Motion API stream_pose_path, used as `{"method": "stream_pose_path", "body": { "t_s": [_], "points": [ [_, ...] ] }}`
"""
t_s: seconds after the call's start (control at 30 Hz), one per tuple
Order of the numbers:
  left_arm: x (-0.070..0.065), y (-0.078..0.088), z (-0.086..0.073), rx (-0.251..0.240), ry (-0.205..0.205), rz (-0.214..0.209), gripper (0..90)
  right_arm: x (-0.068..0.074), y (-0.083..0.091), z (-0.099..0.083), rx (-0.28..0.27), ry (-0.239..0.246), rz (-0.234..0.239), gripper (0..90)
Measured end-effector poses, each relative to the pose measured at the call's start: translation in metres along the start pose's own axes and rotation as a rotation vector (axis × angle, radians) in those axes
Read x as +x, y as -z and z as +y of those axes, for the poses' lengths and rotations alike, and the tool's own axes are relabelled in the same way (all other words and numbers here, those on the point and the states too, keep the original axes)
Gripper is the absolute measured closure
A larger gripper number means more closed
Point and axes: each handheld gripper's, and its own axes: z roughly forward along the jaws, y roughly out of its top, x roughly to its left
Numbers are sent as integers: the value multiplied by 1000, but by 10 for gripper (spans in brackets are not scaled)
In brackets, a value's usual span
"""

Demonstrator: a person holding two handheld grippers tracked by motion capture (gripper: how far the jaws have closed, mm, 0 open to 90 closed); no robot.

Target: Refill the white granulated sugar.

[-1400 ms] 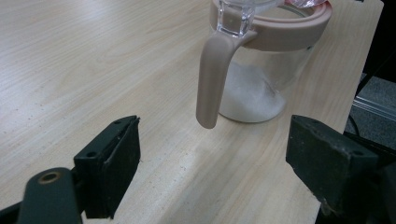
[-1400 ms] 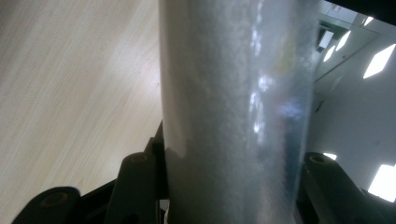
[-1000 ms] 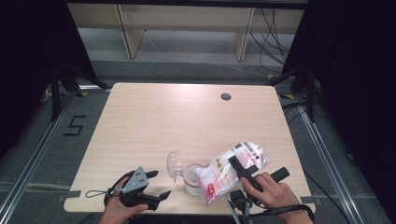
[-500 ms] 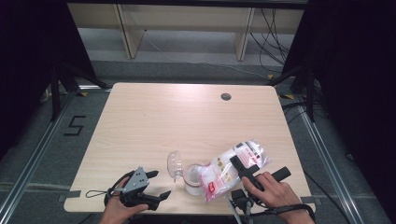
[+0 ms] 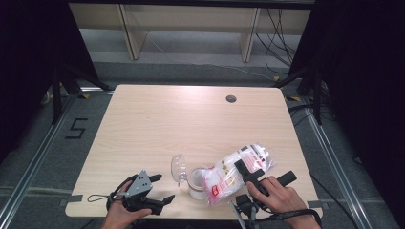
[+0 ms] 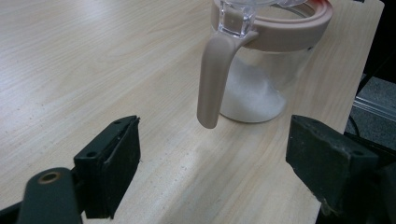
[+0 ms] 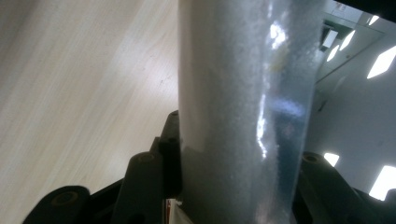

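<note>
A clear jar (image 5: 196, 183) with a pinkish rim stands near the table's front edge, its clear lid (image 5: 178, 168) flipped open to the left. White granules lie in the jar's bottom (image 6: 254, 95), and its handle (image 6: 212, 79) points toward my left gripper (image 6: 219, 163). That gripper (image 5: 162, 187) is open and empty, a short way left of the jar. My right gripper (image 5: 266, 170) is shut on a plastic bag of white granules (image 5: 229, 177), which lies tilted with its lower end at the jar's mouth. The bag (image 7: 233, 93) stands between the jaws, which have just been closing tighter on it.
The light wooden table (image 5: 191, 124) has a round cable hole (image 5: 231, 98) at the back right. Shelving legs (image 5: 129, 33) and cables (image 5: 282, 28) are on the floor beyond the far edge. Dark curtains hang at both sides.
</note>
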Motion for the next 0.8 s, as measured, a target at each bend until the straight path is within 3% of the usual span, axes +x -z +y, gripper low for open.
{"method": "stream_pose_path", "body": {
  "t_s": [0.13, 0.4, 0.43, 0.47, 0.5, 0.8],
  "points": [
    [0, 0, 0, -3, 4, 3, 175, -1, 1, 0, -3, 31, -9, 631],
    [0, 0, 0, -4, 7, 2, 175, 1, 4, 1, 12, -7, -11, 640],
    [0, 0, 0, -10, 12, 2, 175, -3, 2, 0, -13, 53, -19, 641],
    [0, 0, 0, -10, 12, 2, 175, -1, 3, 1, -6, 5, -9, 643],
    [1, 1, 0, 2, 2, 1, 175, -1, 4, 2, 1, -3, -2, 644],
    [0, 2, 1, 5, -1, 12, 175, -2, 5, 2, -2, 3, -7, 650]
  ]
}}
